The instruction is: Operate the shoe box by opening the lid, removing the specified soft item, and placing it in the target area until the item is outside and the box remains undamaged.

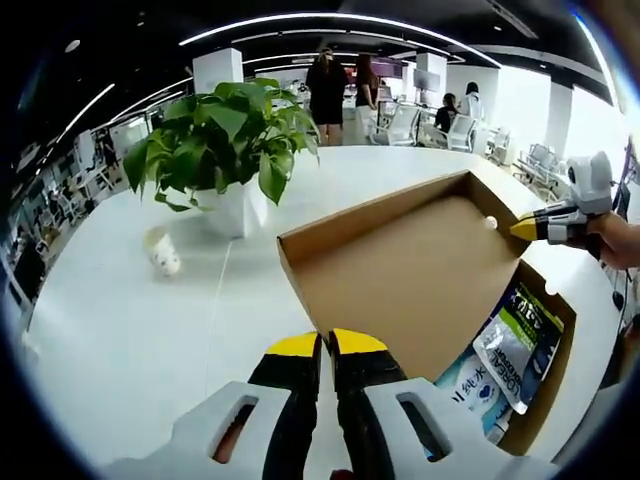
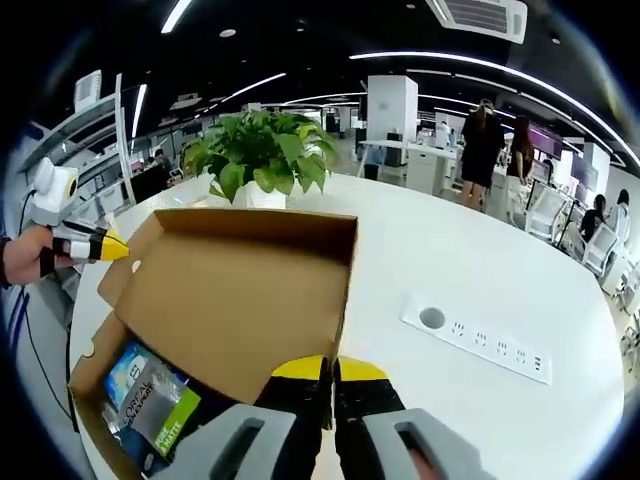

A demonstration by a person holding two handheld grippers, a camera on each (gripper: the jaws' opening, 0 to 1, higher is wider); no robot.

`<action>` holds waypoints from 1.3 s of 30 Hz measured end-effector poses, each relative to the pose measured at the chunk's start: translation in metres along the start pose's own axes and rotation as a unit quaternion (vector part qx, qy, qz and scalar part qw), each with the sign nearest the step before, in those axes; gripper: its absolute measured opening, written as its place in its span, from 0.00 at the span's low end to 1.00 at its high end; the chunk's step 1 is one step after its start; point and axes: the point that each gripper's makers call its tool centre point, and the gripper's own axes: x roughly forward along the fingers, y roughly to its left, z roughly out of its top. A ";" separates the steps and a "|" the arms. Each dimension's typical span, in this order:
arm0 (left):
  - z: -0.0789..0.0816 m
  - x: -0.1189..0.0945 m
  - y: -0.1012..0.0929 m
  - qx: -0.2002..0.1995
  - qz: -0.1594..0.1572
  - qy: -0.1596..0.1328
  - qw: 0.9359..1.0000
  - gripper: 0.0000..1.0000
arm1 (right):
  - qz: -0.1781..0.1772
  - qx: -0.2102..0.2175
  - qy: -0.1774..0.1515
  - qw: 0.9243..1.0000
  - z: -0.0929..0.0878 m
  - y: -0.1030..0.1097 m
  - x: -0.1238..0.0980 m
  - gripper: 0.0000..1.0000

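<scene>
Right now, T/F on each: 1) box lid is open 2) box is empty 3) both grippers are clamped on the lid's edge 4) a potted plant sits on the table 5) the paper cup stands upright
1) True. The box lid is folded back, showing the inside of the shoe box.
2) False. Soft packets lie inside.
3) True. The left gripper and right gripper each have their jaws shut on the lid's edge.
4) True. The potted plant stands on the white table behind the box.
5) False. The paper cup lies tipped on its side.
</scene>
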 end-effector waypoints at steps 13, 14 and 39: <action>-0.007 0.011 0.004 -0.002 0.008 0.016 1.000 0.02 | 0.002 0.009 0.006 1.000 -0.005 -0.001 0.008 0.00; -0.008 0.013 0.005 -0.003 0.008 0.018 1.000 0.02 | 0.002 0.009 0.007 1.000 -0.005 0.000 0.008 0.00; -0.030 0.026 0.007 -0.013 0.012 0.052 0.998 0.01 | 0.004 0.003 0.029 1.000 -0.018 0.003 0.016 0.00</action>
